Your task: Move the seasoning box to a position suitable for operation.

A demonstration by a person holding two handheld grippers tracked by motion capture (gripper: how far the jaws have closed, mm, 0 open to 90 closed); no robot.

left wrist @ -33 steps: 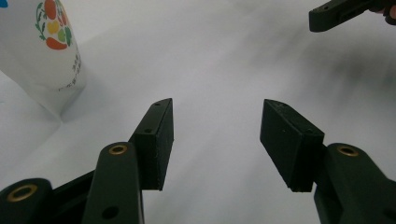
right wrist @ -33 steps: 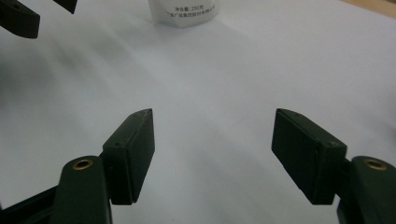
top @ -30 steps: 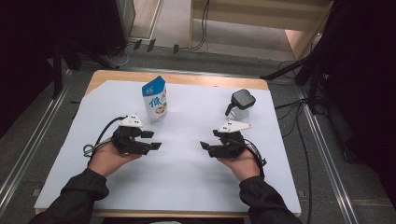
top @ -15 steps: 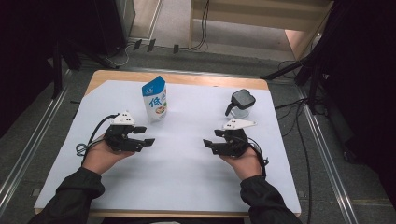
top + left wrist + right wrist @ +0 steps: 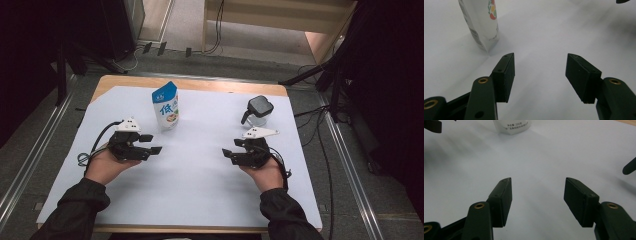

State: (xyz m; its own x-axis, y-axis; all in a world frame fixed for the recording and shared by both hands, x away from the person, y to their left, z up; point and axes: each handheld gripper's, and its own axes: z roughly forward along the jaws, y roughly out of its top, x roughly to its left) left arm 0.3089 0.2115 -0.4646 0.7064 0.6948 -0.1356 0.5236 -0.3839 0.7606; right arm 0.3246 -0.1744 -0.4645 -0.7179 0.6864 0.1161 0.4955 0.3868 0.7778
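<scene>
Just beyond the left gripper's (image 5: pixel 150 144) released, empty fingers (image 5: pixel 505 75) stands the milk pouch (image 5: pixel 166 106).

A white milk pouch with a blue top and blue characters (image 5: pixel 166 106) stands upper left of centre. The worktop's white sheet (image 5: pixel 200 180) shows a tan wooden rim; the clear jug's lid (image 5: pixel 260 106) is black.

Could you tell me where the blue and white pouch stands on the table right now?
In the high view the pouch stands upright at the far left-centre of the white sheet, just beyond the left gripper.
</scene>
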